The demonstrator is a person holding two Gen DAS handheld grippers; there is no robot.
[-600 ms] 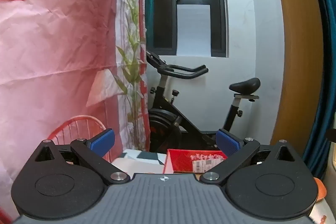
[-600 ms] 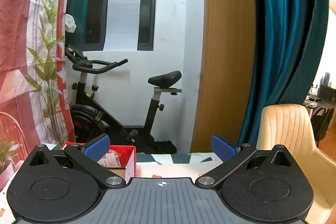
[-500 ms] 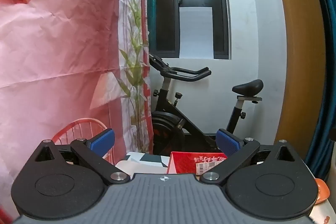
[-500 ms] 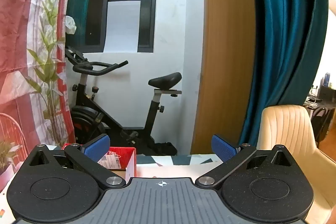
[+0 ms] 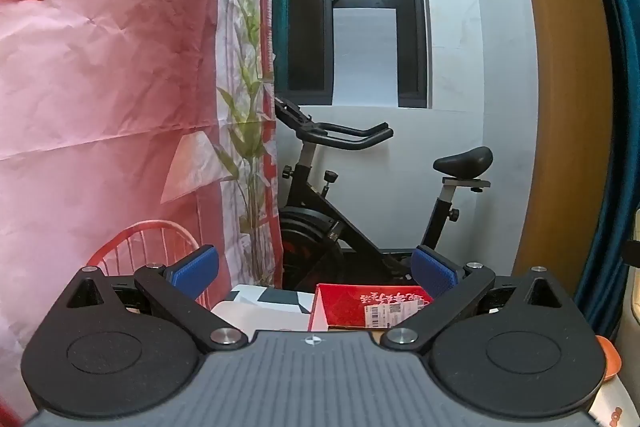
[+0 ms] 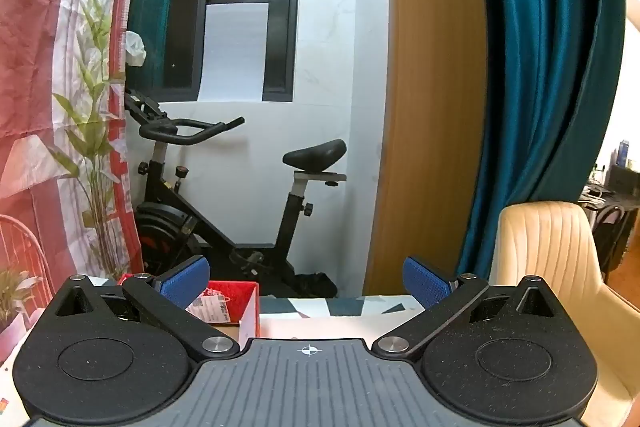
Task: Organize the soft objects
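No soft object shows in either view. My left gripper (image 5: 315,270) is open and empty, held level above the table's far end, with a red cardboard box (image 5: 360,307) just below and beyond its blue pads. My right gripper (image 6: 306,281) is open and empty too. The same red box (image 6: 236,303) sits low left between and under its left finger. Both cameras look out across the room, so most of the table is hidden under the gripper bodies.
A table with a white and dark patterned cloth (image 6: 340,311) ends ahead. Beyond it stand a black exercise bike (image 5: 360,211), a pink backdrop sheet (image 5: 100,107), a teal curtain (image 6: 540,87) and a cream chair (image 6: 560,267). An orange object (image 5: 610,359) shows at the right edge.
The left gripper's view has drifted slightly, so the bike and red box sit a little lower and to the right. The right gripper has barely moved. Both stay open.
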